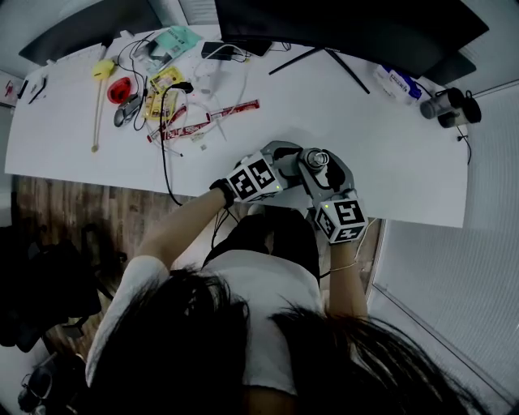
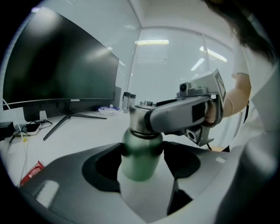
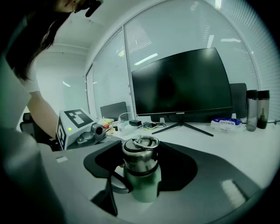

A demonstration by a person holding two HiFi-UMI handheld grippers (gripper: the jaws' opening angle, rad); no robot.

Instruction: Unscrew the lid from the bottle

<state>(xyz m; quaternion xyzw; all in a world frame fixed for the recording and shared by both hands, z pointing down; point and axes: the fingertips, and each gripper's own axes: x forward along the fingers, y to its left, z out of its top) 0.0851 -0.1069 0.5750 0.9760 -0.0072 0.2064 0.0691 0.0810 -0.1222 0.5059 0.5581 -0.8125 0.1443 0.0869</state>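
Dark monitor (image 3: pixel 181 83), cables (image 1: pixel 165 130), wrappers (image 1: pixel 237 109) on white desk (image 1: pixel 340 113)

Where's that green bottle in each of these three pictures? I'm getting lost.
Head view: bottle at centre, seen from above.
Left gripper view: bottle mid-frame, between the jaws.
Right gripper view: bottle lower centre, lid between the jaws.
Shared landmark: the black monitor.

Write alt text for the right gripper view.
The right gripper is clamped on the steel lid of a green bottle. The left gripper holds the bottle's body from the left, with a white desk and dark monitor behind.
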